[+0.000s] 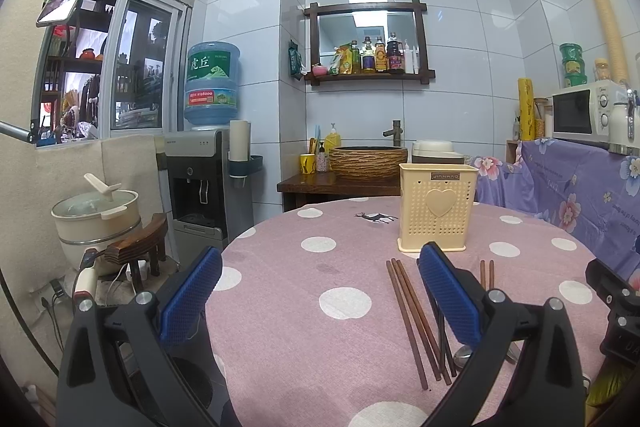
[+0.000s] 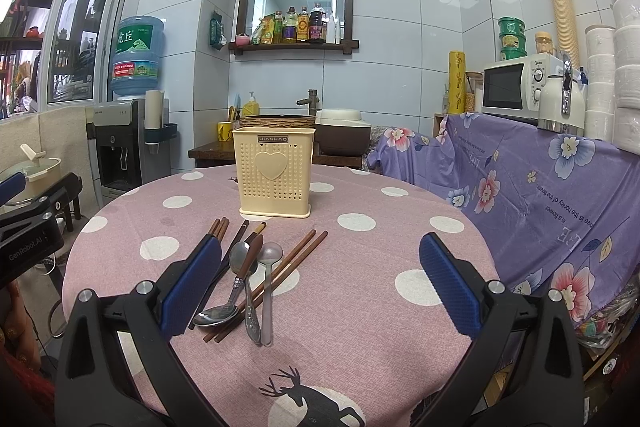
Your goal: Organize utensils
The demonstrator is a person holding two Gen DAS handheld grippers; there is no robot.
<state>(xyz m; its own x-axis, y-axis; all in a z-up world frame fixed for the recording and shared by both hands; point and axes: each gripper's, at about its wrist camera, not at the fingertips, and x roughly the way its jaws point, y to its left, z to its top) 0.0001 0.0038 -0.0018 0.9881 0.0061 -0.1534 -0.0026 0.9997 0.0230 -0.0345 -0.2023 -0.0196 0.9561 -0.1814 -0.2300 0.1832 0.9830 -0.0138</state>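
A cream perforated utensil holder (image 2: 275,174) with a heart stands upright at the far middle of the round pink dotted table (image 2: 360,307); it also shows in the left wrist view (image 1: 437,213). In front of it lies a pile of brown chopsticks (image 2: 294,261), metal spoons (image 2: 239,259) and a clear spoon (image 2: 269,291). My right gripper (image 2: 320,279) is open and empty, above the table, its left finger beside the pile. My left gripper (image 1: 320,291) is open and empty, with chopsticks (image 1: 412,315) lying between its fingers on the table.
A purple flowered cloth (image 2: 540,195) covers the counter at the right, with a microwave (image 2: 516,87) and a white jug (image 2: 560,103). A water dispenser (image 1: 204,179) and a pot (image 1: 96,219) stand left. A basin (image 1: 368,161) sits on a wooden stand behind the table.
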